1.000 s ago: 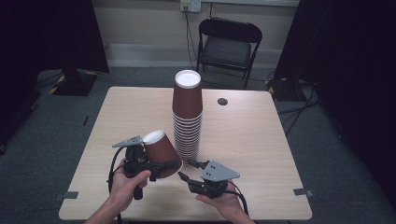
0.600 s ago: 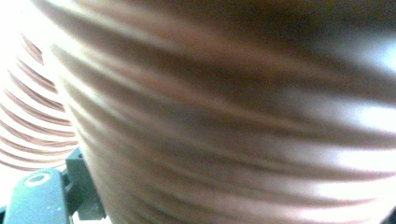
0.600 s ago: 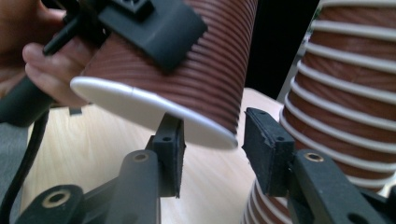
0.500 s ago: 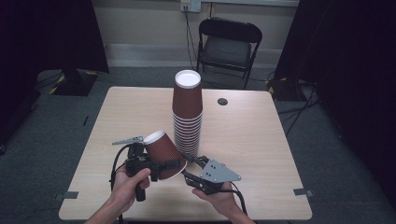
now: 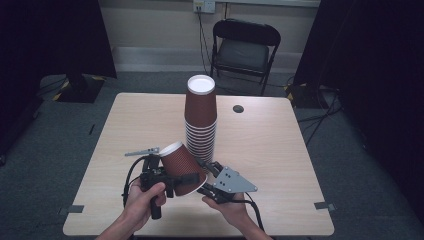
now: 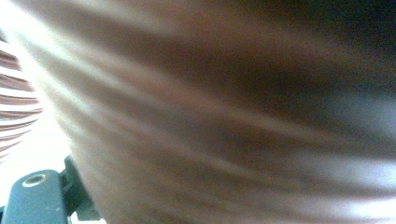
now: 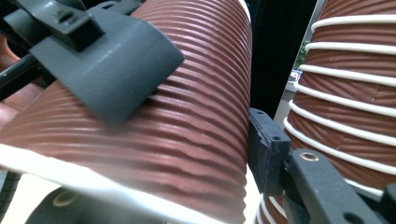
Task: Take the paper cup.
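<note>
Ribbed brown paper cup [image 5: 182, 169] pinched in left gripper [image 5: 167, 179]; right gripper [image 5: 210, 170] closing around it.

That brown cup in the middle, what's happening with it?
A person holds a tool in each hand. The left tool grips a tipped brown paper cup just above the table. The right tool has just been closing around the cup's wide end. A tall stack of cups stands right behind.

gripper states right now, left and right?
Left gripper: shut on the cup, which lies tilted.
Right gripper: jaws either side of the cup's wide end, just been closing; cannot tell if the pads press yet.
</note>
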Demonstrator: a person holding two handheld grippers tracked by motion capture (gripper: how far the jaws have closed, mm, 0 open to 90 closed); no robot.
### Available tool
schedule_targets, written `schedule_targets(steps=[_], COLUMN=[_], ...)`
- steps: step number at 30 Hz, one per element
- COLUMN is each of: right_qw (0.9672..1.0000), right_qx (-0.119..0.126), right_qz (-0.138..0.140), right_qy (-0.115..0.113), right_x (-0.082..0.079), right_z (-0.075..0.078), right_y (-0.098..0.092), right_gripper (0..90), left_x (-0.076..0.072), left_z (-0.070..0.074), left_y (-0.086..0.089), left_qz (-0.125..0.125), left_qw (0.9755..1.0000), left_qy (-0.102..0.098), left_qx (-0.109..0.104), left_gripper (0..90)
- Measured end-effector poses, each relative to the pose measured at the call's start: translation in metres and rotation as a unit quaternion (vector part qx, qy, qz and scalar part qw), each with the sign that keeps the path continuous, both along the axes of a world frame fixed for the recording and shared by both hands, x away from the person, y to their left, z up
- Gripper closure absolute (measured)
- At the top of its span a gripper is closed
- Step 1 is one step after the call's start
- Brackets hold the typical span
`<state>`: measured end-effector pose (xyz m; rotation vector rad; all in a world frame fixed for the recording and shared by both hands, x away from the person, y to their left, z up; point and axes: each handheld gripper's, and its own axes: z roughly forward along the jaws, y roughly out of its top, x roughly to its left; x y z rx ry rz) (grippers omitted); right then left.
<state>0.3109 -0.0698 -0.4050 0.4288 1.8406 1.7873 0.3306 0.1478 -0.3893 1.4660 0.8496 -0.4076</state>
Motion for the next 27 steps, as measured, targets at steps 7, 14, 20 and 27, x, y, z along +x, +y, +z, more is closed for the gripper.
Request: schedule_targets(steps=[7,14,20,27], right_qw=[0.9994,0.9984,0.9984,0.9991], right_qx=[0.021,0.04,0.039,0.03], right_qz=[-0.027,-0.04,-0.04,-0.028], right_qy=[0.004,-0.002,-0.011,-0.01], right_x=[0.0008,0.0008,-0.0012,-0.0051], right_z=[0.0006,0.003,0.0045,0.0043], right_y=[-0.0013,-0.0037,-0.0067,-0.0076], right_gripper=[78.7,84.2,85.8,86.3], left_x=[0.0008,0.0018,0.0028,0.0044], left_z=[-0.0013,0.0004,0.0017,0.0068], left_y=[-0.0015,0.0001,0.0005,0.0063], left_qz=[0.005,0.004,-0.004,0.01], left_qw=[0.9995,0.9993,0.9992,0.999], left_qy=[-0.013,-0.02,-0.017,-0.031], left_qx=[-0.029,-0.032,-0.035,-0.03], left_gripper=[10.4,8.8,7.8,4.8])
